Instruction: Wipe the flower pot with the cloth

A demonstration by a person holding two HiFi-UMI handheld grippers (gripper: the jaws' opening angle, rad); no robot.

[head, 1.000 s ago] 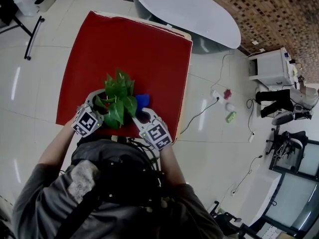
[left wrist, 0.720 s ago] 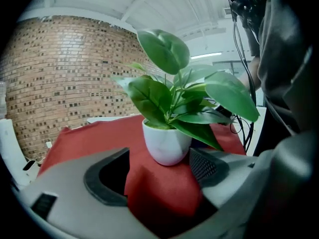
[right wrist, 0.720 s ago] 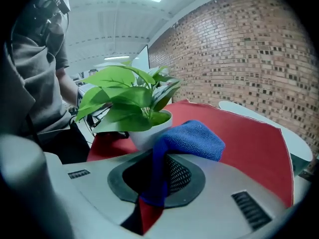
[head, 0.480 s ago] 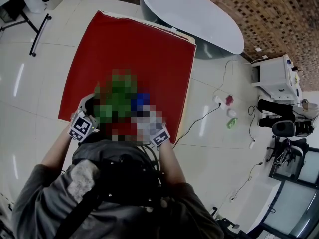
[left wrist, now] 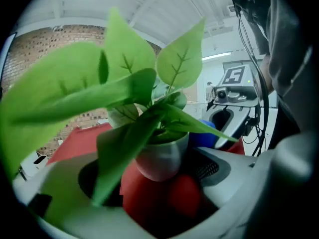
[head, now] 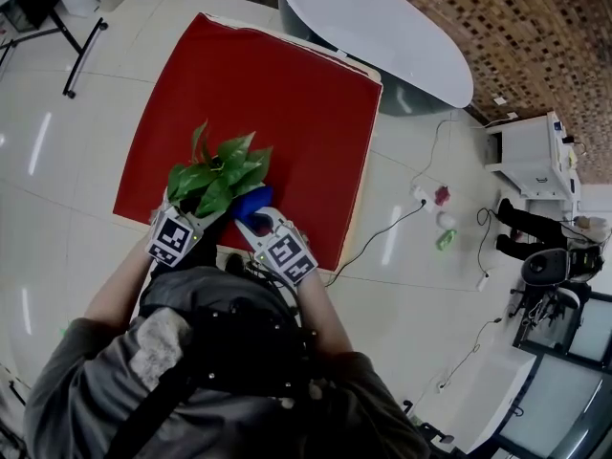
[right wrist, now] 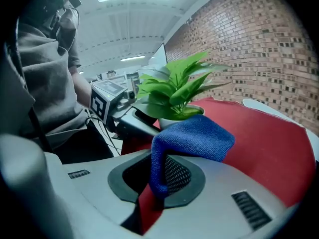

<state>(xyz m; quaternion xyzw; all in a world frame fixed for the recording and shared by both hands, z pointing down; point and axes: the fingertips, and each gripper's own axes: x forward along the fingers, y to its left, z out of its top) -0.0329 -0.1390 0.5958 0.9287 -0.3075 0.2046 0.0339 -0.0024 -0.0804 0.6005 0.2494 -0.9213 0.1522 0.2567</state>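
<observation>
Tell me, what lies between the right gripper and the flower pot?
Only the blue cloth: the right gripper pinches it, and it bulges toward the flower pot. The right gripper view shows this.

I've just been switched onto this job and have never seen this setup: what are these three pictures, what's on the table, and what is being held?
There is no robot arm: a person holds a hand-held gripper in each hand. The head view looks down from a camera on the person's head; the other two views come from cameras riding on each hand-held gripper, looking along its jaws. At the near edge of the red-covered table is a white flower pot with a green plant. The right hand-held gripper is closed on a blue cloth. The left hand-held gripper has the pot between its jaws; whether they grip it is unclear.
</observation>
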